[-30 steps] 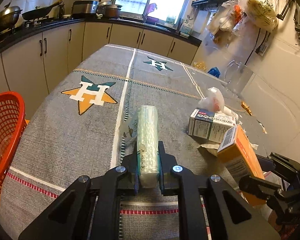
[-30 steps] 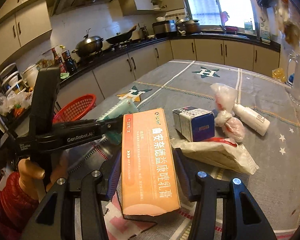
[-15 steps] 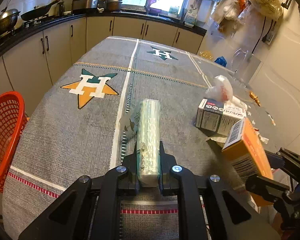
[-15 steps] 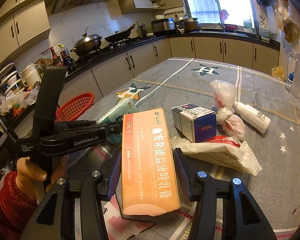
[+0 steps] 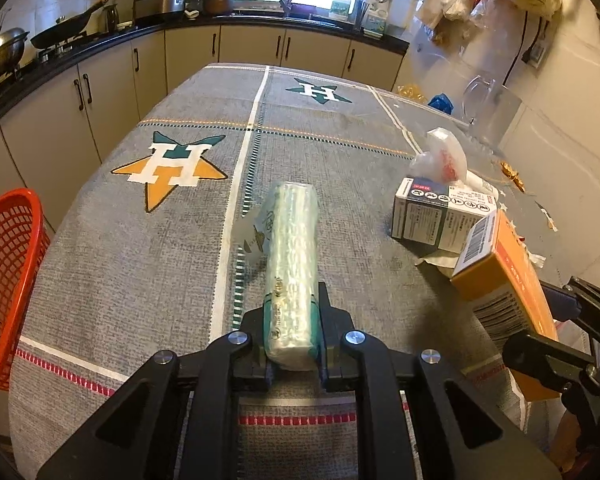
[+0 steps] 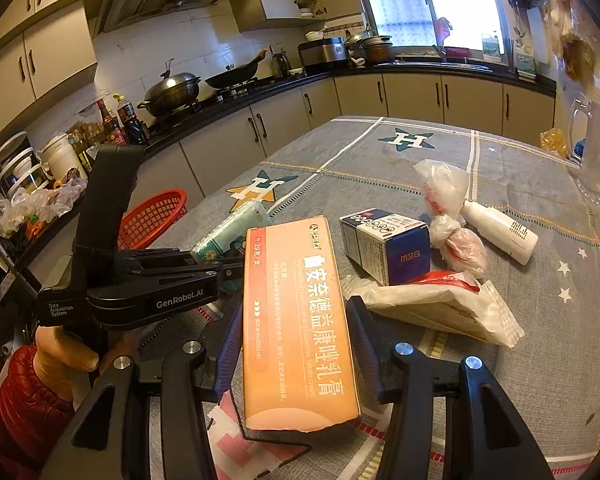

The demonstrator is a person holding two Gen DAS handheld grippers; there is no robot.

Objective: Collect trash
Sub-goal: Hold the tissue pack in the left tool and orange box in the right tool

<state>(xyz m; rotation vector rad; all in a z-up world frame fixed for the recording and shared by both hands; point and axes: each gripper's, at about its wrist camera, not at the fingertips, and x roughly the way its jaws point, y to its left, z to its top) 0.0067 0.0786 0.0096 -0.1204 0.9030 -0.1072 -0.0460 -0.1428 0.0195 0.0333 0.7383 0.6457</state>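
— Has anything moved since a second ago?
— Only slightly: the left gripper has tipped, so the table sits lower in its view. Its jaws clamp a green-and-clear packet, held above the cloth, long axis pointing away toward the far window.
— And the right one?
— The right gripper has kept still, pressing both sides of an orange box that points lengthwise away from it, barcode end far.
— The surroundings?
— A grey tablecloth with star emblems, in a kitchen. A white-and-blue carton, plastic bags and a white bottle lie to the right; a red basket sits off the left edge.
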